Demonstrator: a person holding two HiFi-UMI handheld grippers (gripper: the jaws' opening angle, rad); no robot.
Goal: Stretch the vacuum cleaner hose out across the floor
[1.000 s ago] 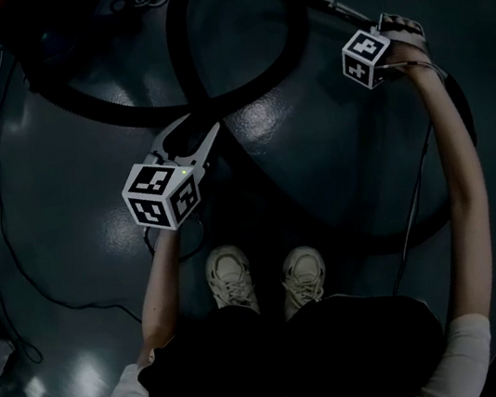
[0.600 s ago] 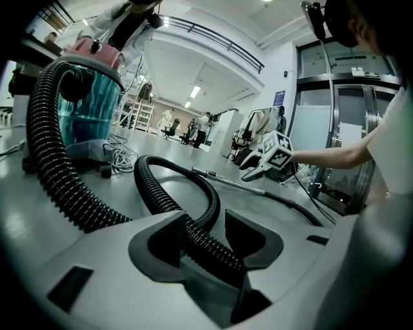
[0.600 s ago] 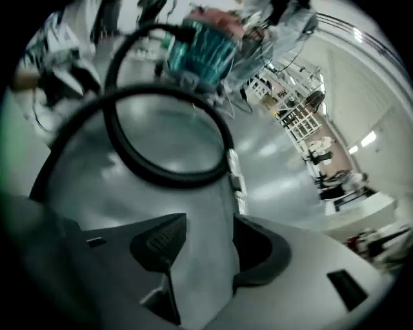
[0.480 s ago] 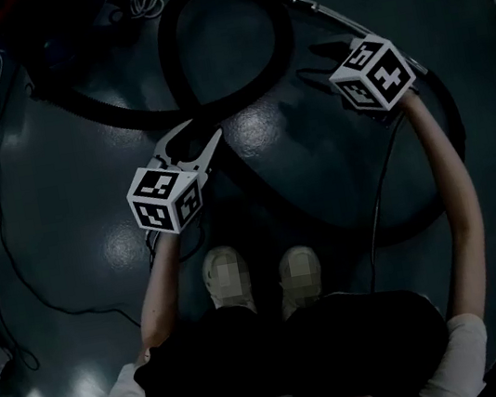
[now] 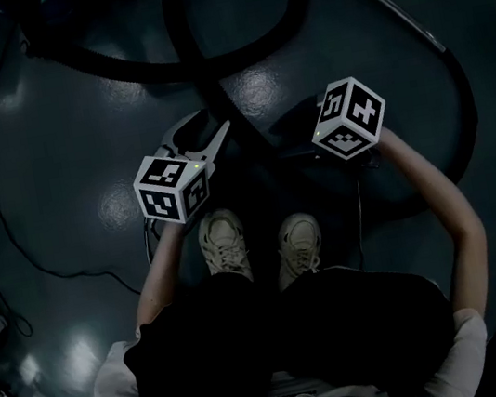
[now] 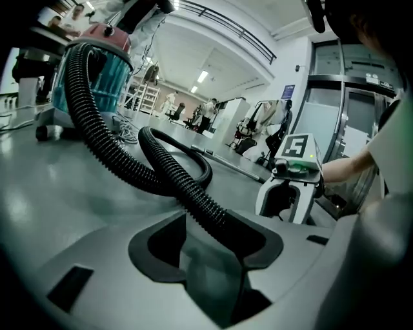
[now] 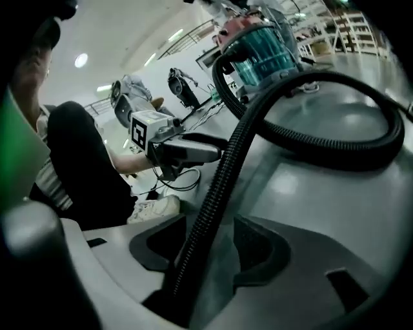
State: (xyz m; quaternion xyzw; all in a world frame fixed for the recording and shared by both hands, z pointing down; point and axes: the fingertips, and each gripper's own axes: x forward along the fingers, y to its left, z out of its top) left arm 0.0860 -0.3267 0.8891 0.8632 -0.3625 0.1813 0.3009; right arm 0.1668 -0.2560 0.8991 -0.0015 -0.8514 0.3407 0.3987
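Glossy dark floor [image 5: 79,146], white ceiling, strip lights [image 6: 202,77], distant shelving [image 6: 143,98].

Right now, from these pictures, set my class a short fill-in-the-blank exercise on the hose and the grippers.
1. The ribbed hose is ___ in colour.
2. In the right gripper view it runs ___ the right gripper's jaws.
3. In the head view it curls into a ___ beyond the person's shoes.
Missing words: black; between; loop.

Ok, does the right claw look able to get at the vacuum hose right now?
Probably yes. The vacuum hose runs between the open jaws of the right claw, close to one pad with a gap to the other; nothing seems to block a grip.
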